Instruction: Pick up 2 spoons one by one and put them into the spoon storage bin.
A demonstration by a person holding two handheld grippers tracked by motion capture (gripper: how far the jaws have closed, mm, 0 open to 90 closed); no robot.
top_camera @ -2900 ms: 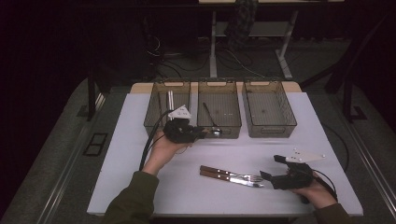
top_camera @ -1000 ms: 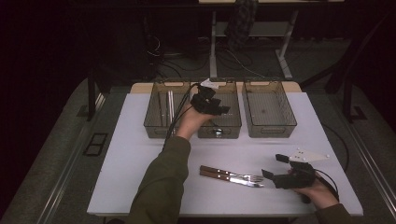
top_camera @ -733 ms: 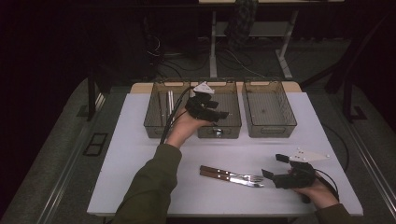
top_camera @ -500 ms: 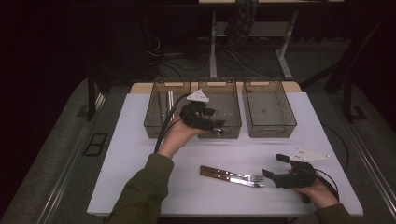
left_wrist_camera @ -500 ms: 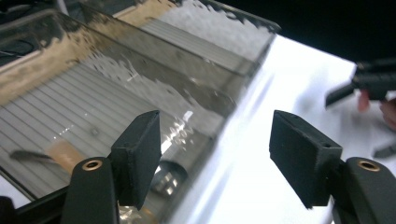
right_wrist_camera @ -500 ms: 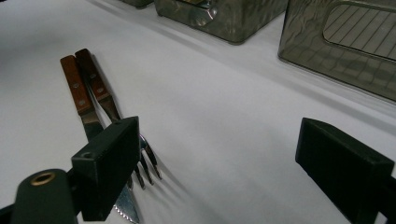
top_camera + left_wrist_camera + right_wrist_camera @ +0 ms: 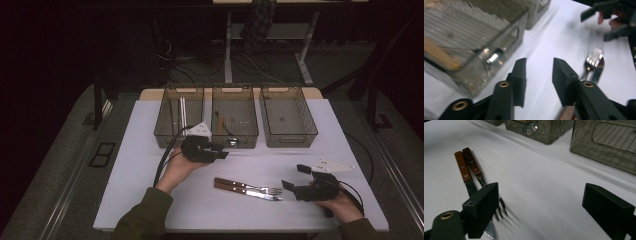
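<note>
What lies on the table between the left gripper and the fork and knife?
Nothing: in the high view, only bare white table separates the left gripper from the fork and knife.

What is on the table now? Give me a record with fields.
Table: white
Bins: three at the back, left bin, middle bin, right bin
Loose cutlery: fork and knife, side by side, wooden handles
Left gripper: in front of the middle bin, jaws just been closing, nothing between them
Right gripper: open, empty, by the fork tines
</note>
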